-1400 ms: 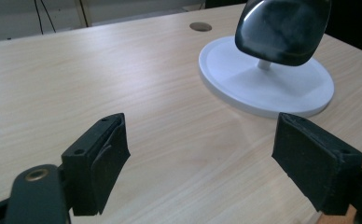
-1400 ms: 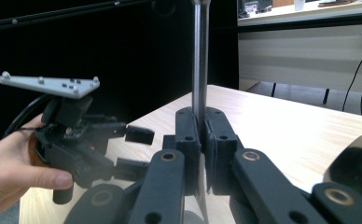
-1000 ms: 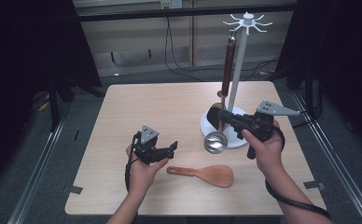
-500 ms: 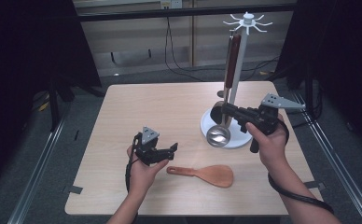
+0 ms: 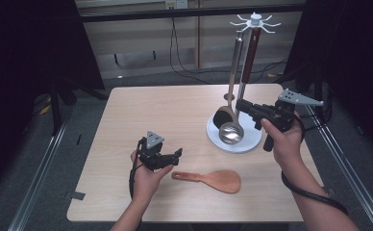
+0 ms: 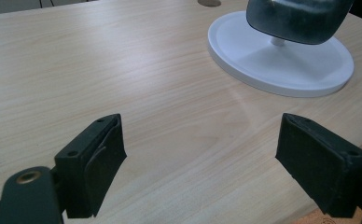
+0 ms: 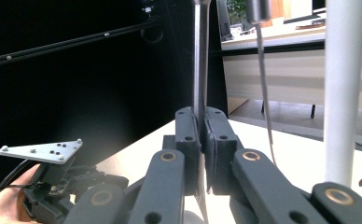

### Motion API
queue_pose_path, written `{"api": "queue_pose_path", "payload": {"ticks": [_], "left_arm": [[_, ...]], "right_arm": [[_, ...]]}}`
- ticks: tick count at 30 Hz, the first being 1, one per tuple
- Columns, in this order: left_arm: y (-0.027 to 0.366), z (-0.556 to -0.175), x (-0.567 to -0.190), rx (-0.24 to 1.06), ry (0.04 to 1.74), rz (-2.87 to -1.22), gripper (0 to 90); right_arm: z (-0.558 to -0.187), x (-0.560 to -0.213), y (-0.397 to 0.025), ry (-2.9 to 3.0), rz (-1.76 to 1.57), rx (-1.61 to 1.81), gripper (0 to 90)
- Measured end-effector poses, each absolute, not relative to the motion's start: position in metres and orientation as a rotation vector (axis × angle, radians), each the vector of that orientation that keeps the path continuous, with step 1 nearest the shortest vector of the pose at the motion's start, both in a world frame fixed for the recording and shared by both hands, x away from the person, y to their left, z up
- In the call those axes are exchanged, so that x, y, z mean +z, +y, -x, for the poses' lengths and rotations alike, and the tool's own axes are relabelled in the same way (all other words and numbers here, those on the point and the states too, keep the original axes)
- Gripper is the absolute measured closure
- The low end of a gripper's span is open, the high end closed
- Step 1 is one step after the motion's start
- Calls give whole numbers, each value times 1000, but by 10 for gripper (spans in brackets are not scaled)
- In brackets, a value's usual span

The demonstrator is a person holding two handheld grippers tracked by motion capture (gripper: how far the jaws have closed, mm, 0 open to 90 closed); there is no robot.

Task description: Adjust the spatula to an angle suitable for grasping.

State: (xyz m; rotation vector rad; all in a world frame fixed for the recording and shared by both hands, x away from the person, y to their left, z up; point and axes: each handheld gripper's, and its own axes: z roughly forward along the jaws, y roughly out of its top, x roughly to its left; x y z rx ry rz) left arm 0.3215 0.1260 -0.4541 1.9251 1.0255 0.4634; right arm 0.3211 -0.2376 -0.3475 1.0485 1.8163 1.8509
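A steel ladle (image 5: pixel 231 132) stands nearly upright over the white utensil stand's round base (image 5: pixel 252 142). My right gripper (image 5: pixel 243 104) is shut on its handle low down, and the handle top reaches close to the stand's hook ring (image 5: pixel 255 19). In the right gripper view the right gripper (image 7: pixel 201 140) pinches the steel handle (image 7: pixel 199 56), with the stand's white pole (image 7: pixel 344 88) to its right. My left gripper (image 5: pixel 173 154) rests open on the table just above a wooden rice paddle (image 5: pixel 213 179). In its own view the left gripper (image 6: pixel 200 163) is open towards the base (image 6: pixel 281 65) and the ladle bowl (image 6: pixel 295 18).
A brown-handled utensil (image 5: pixel 249 53) hangs from the stand, its black head (image 5: pixel 220 118) just behind the ladle bowl; its thin shaft (image 7: pixel 263 84) shows beside the gripped handle. The table's left half (image 5: pixel 146 115) is bare wood. Metal floor rails run beside the table.
My right gripper has moved up and to the right with the ladle, bringing its bowl over the stand's base and its handle upright near the hooks. The left gripper has stayed put.
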Motion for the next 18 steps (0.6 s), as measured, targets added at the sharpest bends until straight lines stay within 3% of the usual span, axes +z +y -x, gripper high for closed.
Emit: {"api": "queue_pose_path", "payload": {"ticks": [18], "left_arm": [[125,-321,-453,467,1021,-1921,155]], "right_arm": [[-335,-355,-245,1803,-1094,1898,841]]}}
